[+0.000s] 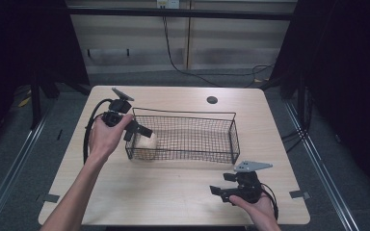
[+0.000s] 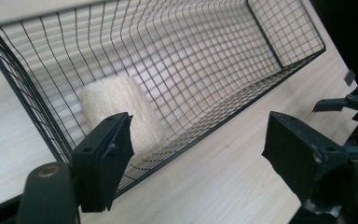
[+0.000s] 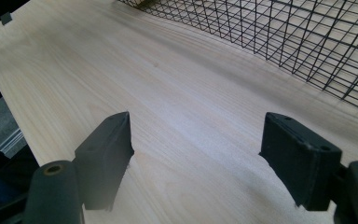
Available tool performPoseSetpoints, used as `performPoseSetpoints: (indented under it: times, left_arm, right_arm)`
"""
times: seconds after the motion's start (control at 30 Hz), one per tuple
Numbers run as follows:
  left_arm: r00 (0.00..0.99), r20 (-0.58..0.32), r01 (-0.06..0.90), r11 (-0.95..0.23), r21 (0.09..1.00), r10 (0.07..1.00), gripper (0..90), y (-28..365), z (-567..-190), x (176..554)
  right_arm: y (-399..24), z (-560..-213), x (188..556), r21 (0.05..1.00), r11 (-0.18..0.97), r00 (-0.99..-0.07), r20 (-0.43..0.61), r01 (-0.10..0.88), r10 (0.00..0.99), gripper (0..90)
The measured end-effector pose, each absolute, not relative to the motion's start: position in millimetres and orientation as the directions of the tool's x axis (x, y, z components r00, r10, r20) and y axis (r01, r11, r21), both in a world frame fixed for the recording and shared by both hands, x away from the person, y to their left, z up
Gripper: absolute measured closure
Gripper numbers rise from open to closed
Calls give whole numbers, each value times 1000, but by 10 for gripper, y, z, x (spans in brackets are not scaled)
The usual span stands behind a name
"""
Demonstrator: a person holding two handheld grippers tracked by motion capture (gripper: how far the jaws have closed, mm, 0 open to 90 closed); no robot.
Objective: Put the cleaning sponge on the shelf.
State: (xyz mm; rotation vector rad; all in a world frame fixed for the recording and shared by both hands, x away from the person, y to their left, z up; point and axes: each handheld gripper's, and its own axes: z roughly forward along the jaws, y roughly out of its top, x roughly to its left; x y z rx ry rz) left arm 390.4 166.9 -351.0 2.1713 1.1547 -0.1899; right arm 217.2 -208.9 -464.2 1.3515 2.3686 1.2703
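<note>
A black wire basket (image 1: 233, 139) stands in the middle of the wooden table (image 1: 173, 197). Inside its left end lies a cream, fluffy, rounded object (image 1: 146, 142), also seen through the mesh (image 2: 121, 109) in the left gripper view. My left gripper (image 1: 138, 130) is held open at the basket's left rim, just above that object, with nothing between its jaws. My right gripper (image 1: 218, 192) rests open near the table's front right, its jaws pointing left over bare wood. The basket's mesh wall (image 3: 307, 42) crosses the top of the right gripper view.
A round dark cable hole (image 1: 212, 100) sits in the table near the far edge. Cables trail across the floor behind the table. Small tape marks (image 1: 297, 194) lie at the table's front corners. Metal rails run along the floor on both sides.
</note>
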Motion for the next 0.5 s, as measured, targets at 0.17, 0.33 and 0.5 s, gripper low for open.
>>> performPoseSetpoints:
  times: [0.17, 0.33, 0.5]
  left_arm:
    - [624, -403, 758, -394, 520, 669, 235, 1718, -3473, 3792]
    - [640, -400, 736, -373, 566, 656, 233, 1781, -3457, 3743]
    - [649, -400, 732, -387, 561, 647, 202, 1846, -3450, 3657]
  right_arm:
    - [-2090, -4640, 2170, 722, 240, -586, 274, 649, 762, 243]
    - [-2089, -4640, 2169, 722, 239, -586, 275, 649, 762, 243]
    - [-2103, -4640, 2176, 725, 233, -583, 276, 649, 764, 243]
